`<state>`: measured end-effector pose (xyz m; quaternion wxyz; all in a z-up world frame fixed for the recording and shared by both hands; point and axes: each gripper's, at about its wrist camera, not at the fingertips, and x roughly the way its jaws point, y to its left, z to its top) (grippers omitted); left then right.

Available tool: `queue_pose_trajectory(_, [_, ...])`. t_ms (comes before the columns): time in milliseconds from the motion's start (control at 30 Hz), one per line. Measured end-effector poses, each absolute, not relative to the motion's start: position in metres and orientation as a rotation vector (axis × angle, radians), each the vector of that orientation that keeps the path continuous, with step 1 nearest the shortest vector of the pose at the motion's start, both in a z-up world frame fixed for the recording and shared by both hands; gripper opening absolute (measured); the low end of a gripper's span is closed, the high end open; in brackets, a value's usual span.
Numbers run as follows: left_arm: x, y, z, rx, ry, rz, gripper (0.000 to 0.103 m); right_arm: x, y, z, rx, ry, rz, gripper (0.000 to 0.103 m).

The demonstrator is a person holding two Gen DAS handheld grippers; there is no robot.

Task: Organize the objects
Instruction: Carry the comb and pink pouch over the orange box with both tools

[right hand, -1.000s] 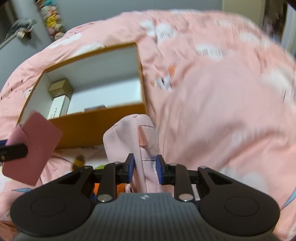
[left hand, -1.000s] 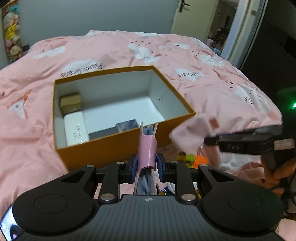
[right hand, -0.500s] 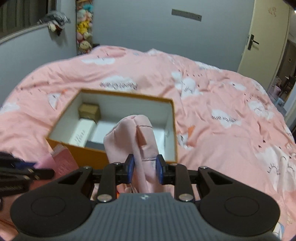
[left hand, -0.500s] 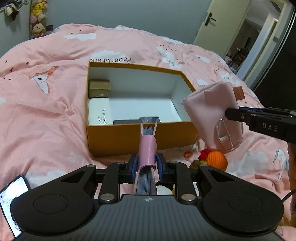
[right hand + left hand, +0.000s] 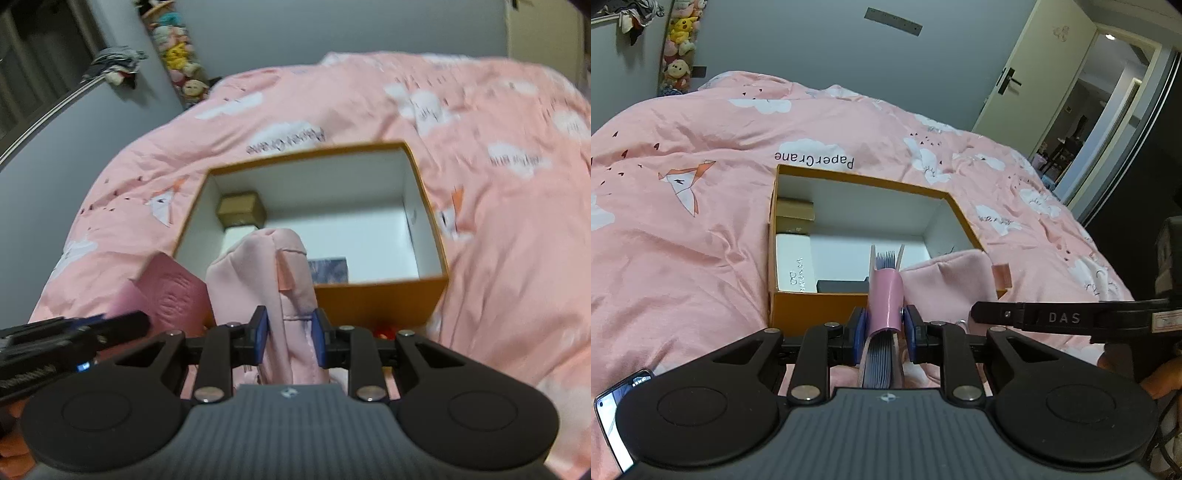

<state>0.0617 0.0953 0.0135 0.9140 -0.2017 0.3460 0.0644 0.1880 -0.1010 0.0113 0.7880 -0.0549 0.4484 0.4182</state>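
Note:
An open orange box (image 5: 820, 306) with white inner walls lies on the pink bed; it also shows in the right wrist view (image 5: 380, 299). Inside are a tan box (image 5: 795, 214), a white box (image 5: 794, 264) and a dark flat item (image 5: 842, 286). My left gripper (image 5: 885, 328) is shut on a pink-covered notebook (image 5: 885, 295), held edge-on before the box's near wall. My right gripper (image 5: 289, 338) is shut on a soft pink pouch (image 5: 273, 269), held over the box's near left part. The pouch (image 5: 945, 277) and right gripper arm (image 5: 1063, 317) show in the left wrist view.
The pink cloud-print duvet (image 5: 683, 240) covers the bed all around. A phone (image 5: 613, 417) lies at the near left edge. A small red thing (image 5: 384, 330) lies by the box's near wall. Plush toys (image 5: 677, 48) hang on the far wall; a door (image 5: 1027, 81) stands far right.
Both grippers have come closer to the box's near wall. The pouch now hangs lower, beside the notebook and over the box's near edge. Both grips are unchanged.

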Motion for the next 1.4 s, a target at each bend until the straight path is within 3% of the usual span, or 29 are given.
queue_pose_trajectory(167, [0.067,0.091,-0.001,-0.406,0.777,0.131,0.025,0.203,-0.106,-0.019,0.013,1.092,0.894,0.027])
queue_pose_trajectory(433, [0.075,0.089,-0.02,-0.441,0.818,0.121,0.025,0.2,-0.105,-0.03,0.009,1.077,0.919,0.04])
queue_pose_trajectory(667, [0.075,0.091,-0.011,-0.454,0.799,0.114,0.024,0.206,-0.114,-0.026,0.074,1.07,0.945,0.025])
queue_pose_trajectory(1100, [0.13,0.099,0.046,-0.504,0.664,0.08,0.024,0.245,-0.126,0.039,0.061,0.83,0.883,0.024])
queue_pose_trajectory(1400, [0.213,0.095,0.003,-0.554,0.739,0.107,0.024,0.294,-0.097,0.025,-0.058,0.819,0.797,0.024])
